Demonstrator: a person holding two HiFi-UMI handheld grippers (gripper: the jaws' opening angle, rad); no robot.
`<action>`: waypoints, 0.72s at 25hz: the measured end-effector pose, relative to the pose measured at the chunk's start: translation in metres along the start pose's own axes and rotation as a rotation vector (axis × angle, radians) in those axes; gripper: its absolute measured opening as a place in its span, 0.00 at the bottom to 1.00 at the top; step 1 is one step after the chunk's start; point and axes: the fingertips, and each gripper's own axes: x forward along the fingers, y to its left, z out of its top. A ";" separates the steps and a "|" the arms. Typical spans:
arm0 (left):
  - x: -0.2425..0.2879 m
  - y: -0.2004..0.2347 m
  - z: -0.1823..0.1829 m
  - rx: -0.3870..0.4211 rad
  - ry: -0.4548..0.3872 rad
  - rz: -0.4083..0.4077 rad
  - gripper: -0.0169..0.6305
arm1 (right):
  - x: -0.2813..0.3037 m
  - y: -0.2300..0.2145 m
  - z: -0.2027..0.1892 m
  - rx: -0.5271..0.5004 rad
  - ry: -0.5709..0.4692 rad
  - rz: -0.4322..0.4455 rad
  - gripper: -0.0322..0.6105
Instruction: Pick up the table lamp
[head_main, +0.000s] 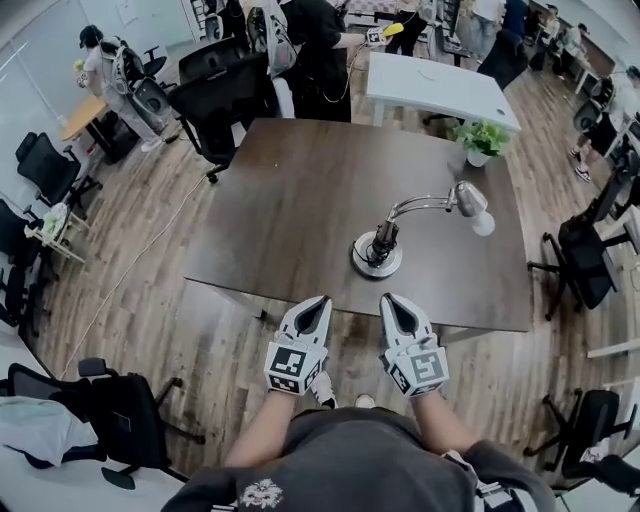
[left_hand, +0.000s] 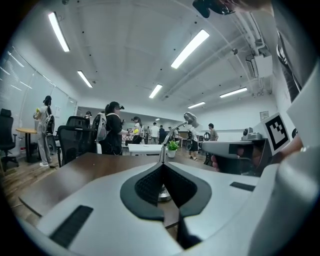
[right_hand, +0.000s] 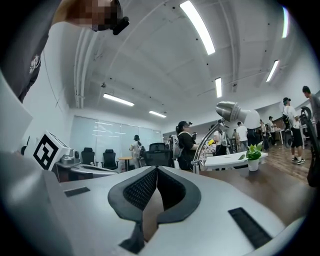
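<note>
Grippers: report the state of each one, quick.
Left gripper: closed, holding nothing.
Right gripper: closed, holding nothing.

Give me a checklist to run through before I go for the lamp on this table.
1. Lamp upright on the table: ok.
2. Left tool open for a grasp: not ok, shut and empty.
3. Right tool open for a grasp: not ok, shut and empty.
4. Way from both tools to the lamp's base free: ok, nothing stands between.
5. Plant apart from the lamp: ok, it stands at the far corner.
</note>
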 end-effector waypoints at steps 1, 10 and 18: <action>0.004 0.005 0.000 0.000 0.001 -0.010 0.04 | 0.006 -0.002 0.000 0.002 0.000 -0.014 0.09; 0.028 0.035 0.013 0.004 -0.020 -0.101 0.04 | 0.034 -0.013 0.004 0.003 0.001 -0.120 0.09; 0.066 0.040 0.011 -0.007 -0.008 -0.112 0.04 | 0.049 -0.045 -0.005 -0.026 0.034 -0.154 0.09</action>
